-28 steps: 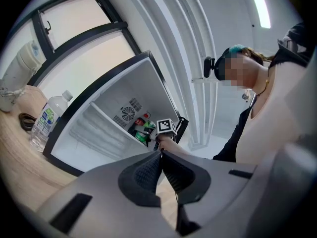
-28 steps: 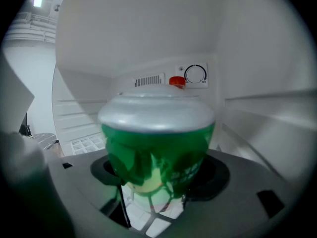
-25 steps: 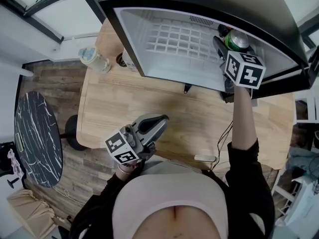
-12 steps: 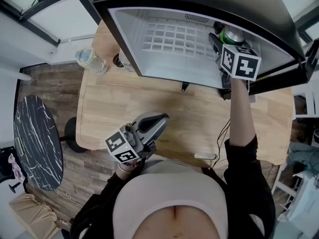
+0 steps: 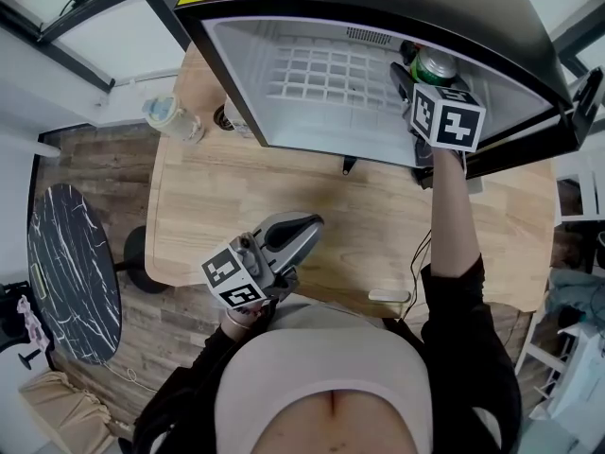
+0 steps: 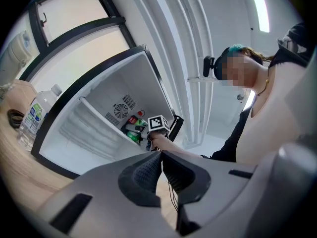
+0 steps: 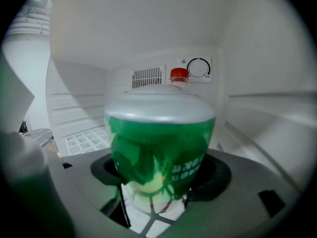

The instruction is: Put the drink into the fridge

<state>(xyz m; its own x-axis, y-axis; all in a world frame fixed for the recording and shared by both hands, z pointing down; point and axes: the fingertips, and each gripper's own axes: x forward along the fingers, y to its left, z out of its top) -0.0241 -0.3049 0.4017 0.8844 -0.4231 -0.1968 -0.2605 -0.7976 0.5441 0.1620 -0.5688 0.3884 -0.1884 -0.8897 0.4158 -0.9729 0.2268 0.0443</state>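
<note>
1. My right claw [image 7: 161,175] is clamping the green drink can [image 7: 161,143] by its lower sides, with the can's long axis upright.
2. The can is being held inside the fridge [image 5: 378,3], over the wire shelf [image 7: 84,139] near the right back corner; I cannot tell if it is touching the shelf.
3. My left claw [image 6: 159,170], jaws together and empty, is hovering over the desk's [image 5: 284,187] near edge, well apart from the fridge.
</note>
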